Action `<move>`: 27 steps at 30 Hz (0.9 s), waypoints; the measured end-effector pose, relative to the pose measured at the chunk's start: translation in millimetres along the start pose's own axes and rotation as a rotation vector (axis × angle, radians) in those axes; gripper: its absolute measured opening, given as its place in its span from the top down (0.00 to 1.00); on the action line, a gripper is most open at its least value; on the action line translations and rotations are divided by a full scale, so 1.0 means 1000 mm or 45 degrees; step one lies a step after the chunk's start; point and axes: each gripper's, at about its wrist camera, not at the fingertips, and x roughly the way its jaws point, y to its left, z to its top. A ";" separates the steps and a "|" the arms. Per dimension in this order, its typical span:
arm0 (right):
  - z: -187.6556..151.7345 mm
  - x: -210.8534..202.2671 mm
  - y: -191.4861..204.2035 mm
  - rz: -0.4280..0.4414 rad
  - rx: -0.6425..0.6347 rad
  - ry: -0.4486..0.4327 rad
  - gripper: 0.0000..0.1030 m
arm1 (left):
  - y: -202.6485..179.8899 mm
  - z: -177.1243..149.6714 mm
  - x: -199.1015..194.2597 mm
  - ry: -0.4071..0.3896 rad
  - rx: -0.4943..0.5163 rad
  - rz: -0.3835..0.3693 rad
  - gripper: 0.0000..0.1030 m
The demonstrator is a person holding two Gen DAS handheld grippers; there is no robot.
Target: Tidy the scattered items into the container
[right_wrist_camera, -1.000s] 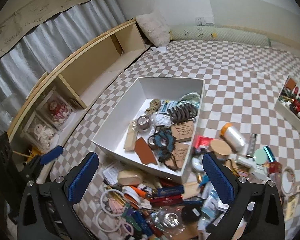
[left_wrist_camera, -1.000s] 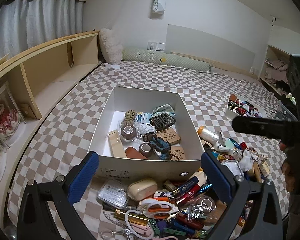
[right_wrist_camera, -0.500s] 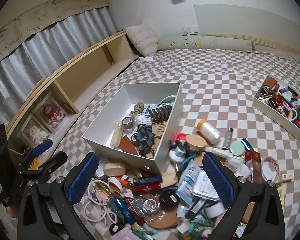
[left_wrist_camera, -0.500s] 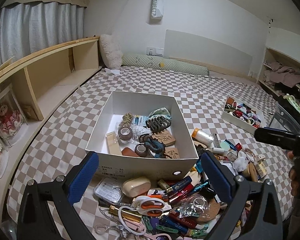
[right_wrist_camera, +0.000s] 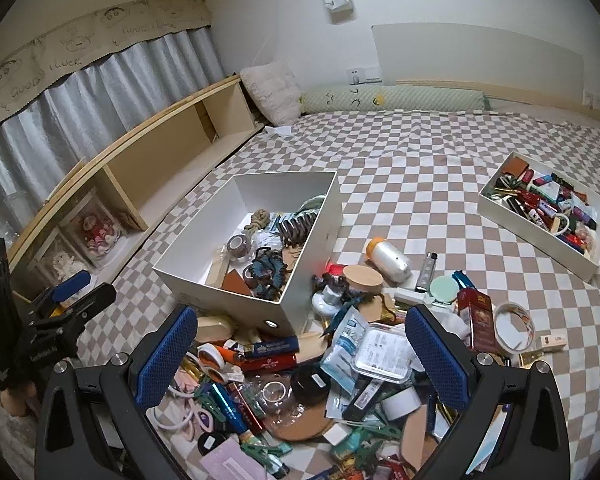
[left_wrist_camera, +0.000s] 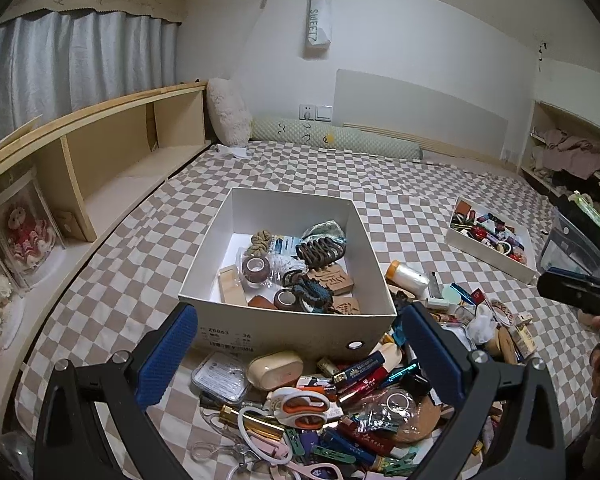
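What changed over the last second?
Both grippers pulled up and back from the box: it looks smaller in both views, and more wall and bedspread show. The left gripper and right gripper stayed open and empty; nothing was grabbed or released. The box contents, the pile in front of it and the tray did not move.
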 end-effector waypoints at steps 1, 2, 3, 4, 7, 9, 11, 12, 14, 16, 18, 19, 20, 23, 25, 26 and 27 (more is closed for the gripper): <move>-0.002 -0.002 -0.001 -0.001 0.004 -0.010 0.00 | -0.001 -0.001 0.000 0.009 0.007 0.001 0.00; -0.004 -0.004 -0.003 -0.004 0.011 -0.027 0.00 | -0.001 -0.001 0.001 0.013 0.011 0.002 0.00; -0.006 -0.006 -0.004 -0.006 0.015 -0.043 0.00 | -0.001 -0.002 0.001 0.014 0.012 -0.002 0.00; -0.008 -0.007 -0.005 -0.008 0.016 -0.061 0.00 | -0.001 -0.003 0.001 0.014 0.009 -0.009 0.00; -0.015 -0.008 -0.008 -0.039 0.013 -0.090 0.00 | 0.000 -0.005 0.000 0.019 -0.005 -0.036 0.00; -0.018 -0.007 -0.010 -0.043 0.015 -0.078 0.00 | 0.001 -0.007 0.000 0.023 -0.013 -0.041 0.00; -0.024 -0.004 -0.012 -0.036 0.027 -0.057 0.00 | 0.002 -0.008 0.000 0.031 -0.014 -0.039 0.00; -0.027 -0.003 -0.013 -0.032 0.031 -0.051 0.00 | 0.002 -0.009 0.000 0.032 -0.012 -0.039 0.00; -0.033 0.000 -0.016 -0.034 0.039 -0.036 0.00 | 0.003 -0.010 -0.001 0.034 -0.003 -0.045 0.00; -0.038 0.004 -0.019 -0.048 0.042 0.006 0.00 | 0.004 -0.012 -0.002 0.034 0.004 -0.047 0.00; -0.043 0.008 -0.019 -0.067 0.043 0.043 0.00 | 0.006 -0.014 -0.003 0.036 0.006 -0.043 0.00; -0.045 0.009 -0.020 -0.083 0.049 0.055 0.00 | 0.007 -0.016 -0.002 0.042 0.004 -0.041 0.00; -0.048 0.011 -0.021 -0.098 0.052 0.069 0.00 | 0.008 -0.017 -0.001 0.049 -0.001 -0.041 0.00; -0.055 0.016 -0.023 -0.101 0.057 0.103 0.00 | 0.014 -0.023 0.002 0.076 -0.014 -0.042 0.00; -0.059 0.018 -0.023 -0.096 0.063 0.120 0.00 | 0.017 -0.028 0.005 0.095 -0.010 -0.038 0.00; -0.062 0.020 -0.023 -0.093 0.068 0.131 0.00 | 0.019 -0.031 0.006 0.107 -0.008 -0.035 0.01; -0.064 0.021 -0.023 -0.089 0.074 0.140 0.00 | 0.021 -0.034 0.008 0.118 -0.009 -0.033 0.01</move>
